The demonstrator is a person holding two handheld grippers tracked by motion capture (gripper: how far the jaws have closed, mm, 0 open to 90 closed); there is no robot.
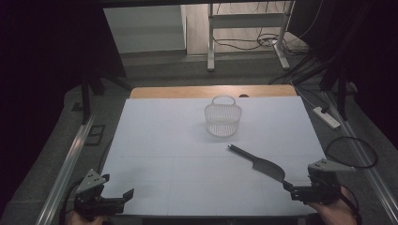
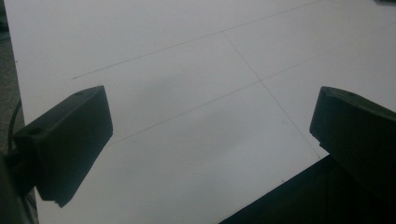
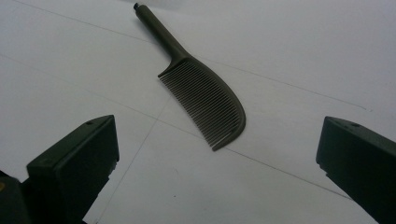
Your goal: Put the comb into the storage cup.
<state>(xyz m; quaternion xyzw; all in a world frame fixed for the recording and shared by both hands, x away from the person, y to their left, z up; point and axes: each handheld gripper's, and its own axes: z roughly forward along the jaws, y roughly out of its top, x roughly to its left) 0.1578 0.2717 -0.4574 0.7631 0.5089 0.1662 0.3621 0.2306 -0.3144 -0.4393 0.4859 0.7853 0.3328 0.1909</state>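
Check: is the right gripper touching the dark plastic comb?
Apart. Right gripper view: the comb lies flat on bare white table ahead of the right gripper, whose jaws stand open.

The left gripper (image 1: 123, 197) sits low at the near left corner, held in a hand (image 1: 77, 218) – jaws wide apart, nothing between them. The right gripper (image 1: 287, 187) sits at the near right, in the right hand (image 1: 335, 213) – jaws likewise spread, empty.
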